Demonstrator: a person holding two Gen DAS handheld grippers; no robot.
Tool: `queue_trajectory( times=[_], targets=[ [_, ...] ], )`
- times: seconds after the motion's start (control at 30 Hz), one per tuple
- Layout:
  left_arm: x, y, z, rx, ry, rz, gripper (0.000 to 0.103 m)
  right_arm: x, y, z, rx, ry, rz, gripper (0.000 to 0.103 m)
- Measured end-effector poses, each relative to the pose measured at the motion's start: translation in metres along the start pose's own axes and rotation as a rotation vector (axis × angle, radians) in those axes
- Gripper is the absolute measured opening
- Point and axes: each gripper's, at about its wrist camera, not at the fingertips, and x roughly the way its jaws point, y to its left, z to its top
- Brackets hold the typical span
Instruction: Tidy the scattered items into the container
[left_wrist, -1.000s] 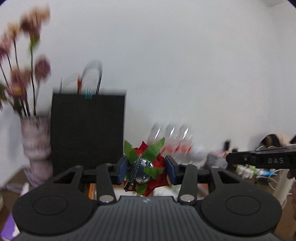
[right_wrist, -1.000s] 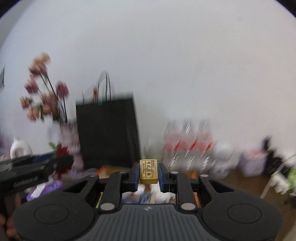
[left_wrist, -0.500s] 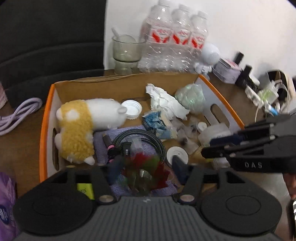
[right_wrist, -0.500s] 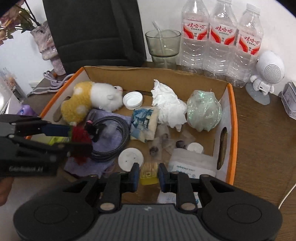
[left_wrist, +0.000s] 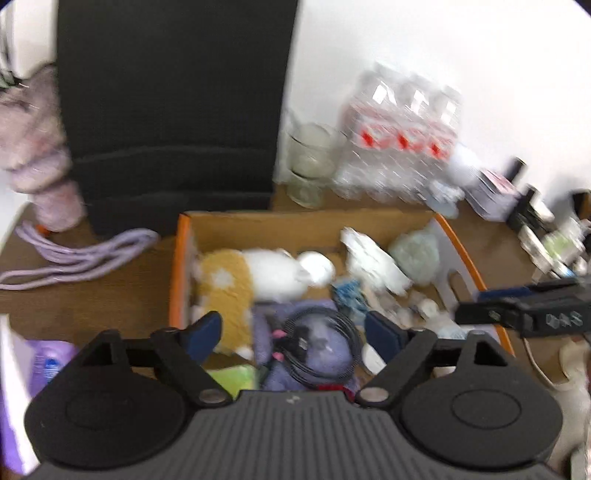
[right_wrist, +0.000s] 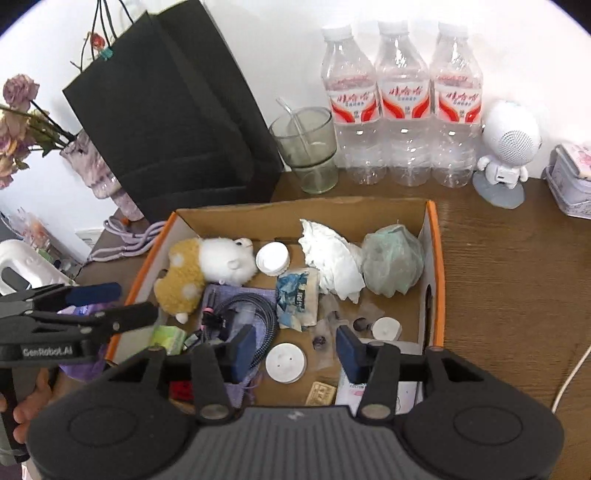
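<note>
- Your left gripper (left_wrist: 291, 332) was spread wide over the box (right_wrist: 437, 258), nothing between its fingers.
- Your right gripper (right_wrist: 295, 349) likewise gaped empty above the box's near end.
- In the box: plush toy (right_wrist: 199, 267), cable (right_wrist: 255, 314), tissue (right_wrist: 332, 262), green wad (right_wrist: 393, 260), white lids (right_wrist: 273, 258), yellow block (right_wrist: 321, 393), red flower (right_wrist: 181, 389) half hidden.
- The box sat on the table (right_wrist: 509, 280), before the bottles (right_wrist: 402, 110).

My right gripper (right_wrist: 293, 349) hangs spread over the cardboard box (right_wrist: 432, 236).
A small gold block (right_wrist: 321, 393) lies just below my fingertips, a white disc (right_wrist: 286, 362) between them.
</note>
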Motion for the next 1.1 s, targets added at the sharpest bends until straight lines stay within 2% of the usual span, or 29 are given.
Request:
queue_trajectory(
  times=[0.07, 0.17, 0.23, 0.3, 0.33, 0.37, 0.4, 0.43, 0.57, 0.73, 0.83, 0.97, 1.1],
  targets=[
    [-0.007, 0.0, 0.0, -0.033, -0.023, 0.024, 0.095, -0.008, 0.004, -0.001, -0.004, -0.018, -0.016, 0.058],
    [-0.018, -0.005, -0.005, -0.043, -0.062, 0.057, 0.095, -0.018, 0.01, -0.006, -0.018, -0.054, -0.043, 0.059],
    [-0.028, -0.011, -0.012, -0.005, -0.153, 0.087, 0.096, -0.028, 0.016, -0.012, -0.04, -0.129, -0.066, 0.059],
    [-0.045, -0.021, -0.029, 0.08, -0.366, 0.136, 0.098, -0.044, 0.024, -0.026, -0.076, -0.319, -0.083, 0.059],
    [-0.052, -0.024, -0.045, 0.118, -0.517, 0.166, 0.102, -0.049, 0.029, -0.037, -0.115, -0.428, -0.104, 0.063],
    [-0.056, -0.025, -0.059, 0.134, -0.634, 0.178, 0.102, -0.05, 0.033, -0.048, -0.162, -0.526, -0.131, 0.073],
    [-0.056, -0.025, -0.072, 0.134, -0.711, 0.168, 0.102, -0.047, 0.036, -0.059, -0.197, -0.595, -0.155, 0.077],
    [-0.053, -0.024, -0.081, 0.115, -0.733, 0.148, 0.102, -0.041, 0.038, -0.066, -0.212, -0.627, -0.173, 0.08],
    [-0.042, -0.019, -0.089, 0.036, -0.662, 0.12, 0.102, -0.015, 0.034, -0.074, -0.182, -0.556, -0.168, 0.073],
    [-0.061, -0.021, -0.096, 0.016, -0.653, 0.14, 0.102, -0.033, 0.039, -0.086, -0.153, -0.608, -0.178, 0.073],
    [-0.083, -0.025, -0.116, -0.005, -0.654, 0.157, 0.103, -0.055, 0.047, -0.109, -0.151, -0.636, -0.168, 0.074],
    [-0.122, -0.037, -0.168, -0.043, -0.598, 0.174, 0.103, -0.091, 0.058, -0.171, -0.184, -0.66, -0.153, 0.09],
    [-0.161, -0.042, -0.249, -0.079, -0.629, 0.073, 0.103, -0.113, 0.067, -0.26, -0.257, -0.675, -0.159, 0.097]
  ],
)
